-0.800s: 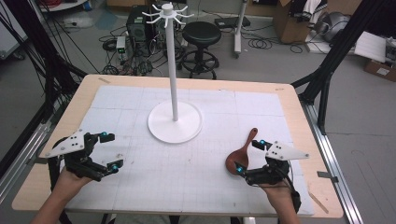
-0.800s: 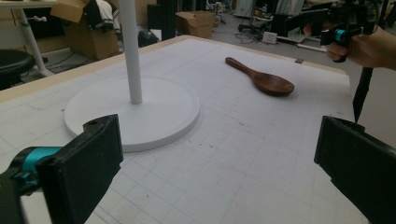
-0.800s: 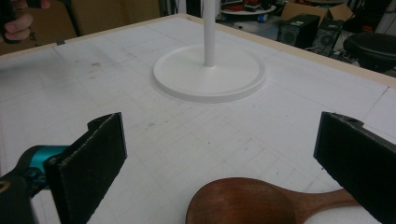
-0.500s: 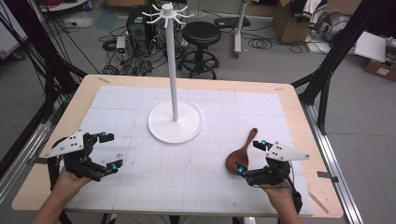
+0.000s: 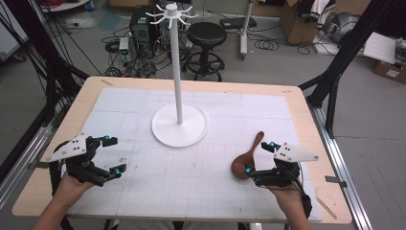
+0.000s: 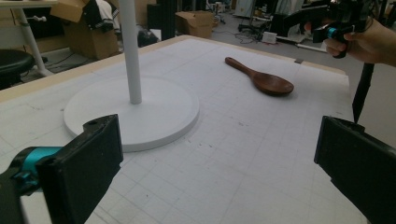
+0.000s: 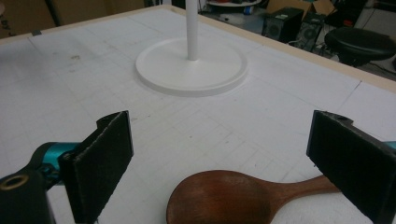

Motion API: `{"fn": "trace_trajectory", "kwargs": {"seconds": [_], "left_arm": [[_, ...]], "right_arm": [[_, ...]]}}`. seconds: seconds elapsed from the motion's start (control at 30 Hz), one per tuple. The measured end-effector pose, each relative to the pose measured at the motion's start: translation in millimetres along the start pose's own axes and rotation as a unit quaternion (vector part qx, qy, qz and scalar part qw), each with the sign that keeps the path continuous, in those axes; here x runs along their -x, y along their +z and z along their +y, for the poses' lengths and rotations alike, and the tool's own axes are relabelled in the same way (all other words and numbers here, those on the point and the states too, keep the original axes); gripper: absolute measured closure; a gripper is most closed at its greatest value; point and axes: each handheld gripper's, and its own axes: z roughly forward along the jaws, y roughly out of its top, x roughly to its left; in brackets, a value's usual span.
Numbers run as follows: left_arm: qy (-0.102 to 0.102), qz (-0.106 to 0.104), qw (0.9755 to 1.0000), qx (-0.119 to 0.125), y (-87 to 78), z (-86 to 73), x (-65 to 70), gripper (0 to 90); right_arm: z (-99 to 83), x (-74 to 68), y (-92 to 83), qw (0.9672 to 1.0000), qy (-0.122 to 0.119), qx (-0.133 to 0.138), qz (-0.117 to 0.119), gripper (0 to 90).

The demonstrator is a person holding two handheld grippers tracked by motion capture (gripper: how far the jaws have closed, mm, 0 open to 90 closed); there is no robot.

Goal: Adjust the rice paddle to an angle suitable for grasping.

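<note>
Wooden spoon: lies flat on the white gridded mat, near right part of the table, bowl toward the near edge, handle pointing away to the far right. Right gripper: jaws spread wide, nothing between the pads, hovering just beside the spoon's bowl; from its own camera the spoon sits low between the two black jaws, untouched. Likely step: taking hold of the spoon. To do it well, I would lower the jaws astride the narrow neck where bowl meets handle, pads square to the wood, then close firmly, since the rounded bowl could slip. Left gripper: near left, jaws equally wide, empty, well apart from everything. White stand: round base at mid-table, tall pole, hooks on top, all bare. Containers: none on the table; nothing holds anything.
</note>
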Motion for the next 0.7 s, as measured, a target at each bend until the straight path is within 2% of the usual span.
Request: {"fn": "trace_trajectory", "kwargs": {"seconds": [0.07, 0.1, 0.13, 0.2, 0.27, 0.3, 0.33, 0.43, 0.53, 0.6, 0.7], "left_arm": [[-0.001, 0.0, 1.0, 0.001, -0.2, 0.1, 0.2, 1.7], [0.0, 0.001, 1.0, 0.002, -0.7, 0.2, 0.4, 1.7], [0.001, 0.0, 1.0, 0.002, -1.0, 0.3, 0.2, 1.7], [0.001, 0.0, 1.0, 0.002, -1.3, 0.4, -0.1, 1.7], [-0.001, 0.0, 1.0, 0.003, -1.3, 0.4, -0.1, 1.7], [-0.001, 0.0, 1.0, 0.003, -1.2, 0.4, -0.1, 1.7], [0.0, 0.0, 1.0, 0.003, -1.2, 0.5, -0.1, 1.7], [-0.001, 0.001, 1.0, 0.003, -0.9, 0.3, 0.2, 1.7], [-0.001, 0.001, 1.0, 0.003, -1.3, 0.4, -0.1, 1.8], [0.001, 0.001, 1.0, 0.002, -1.4, 0.4, -0.2, 1.8], [0.001, 0.001, 1.0, 0.001, -1.3, 0.4, -0.1, 1.7]], "right_arm": [[1.7, 0.3, 1.2, 0.9999, -0.003, -0.011, -0.001, 14.1], [1.7, 0.3, 1.2, 0.9999, -0.003, -0.011, -0.001, 14.1], [4.1, 0.5, 2.8, 0.9997, -0.019, -0.017, -0.005, 16.7], [5.2, 0.3, 4.1, 0.9995, -0.022, -0.022, -0.006, 17.7], [6.8, 1.8, 6.2, 0.9991, -0.029, -0.029, -0.002, 23.9], [7.4, 3.1, 7.9, 0.9991, -0.027, -0.034, 0.002, 25.8], [8.2, 6.7, 11.2, 0.9989, -0.017, -0.042, 0.008, 31.3], [8.6, 10.8, 16.1, 0.9984, -0.012, -0.053, 0.016, 34.7], [9.6, 13.9, 24.0, 0.9967, -0.014, -0.075, 0.028, 45.0], [11.3, 17.8, 31.7, 0.9942, -0.026, -0.097, 0.04, 49.5], [13.4, 20.3, 35.5, 0.9924, -0.027, -0.109, 0.051, 53.1]]}}
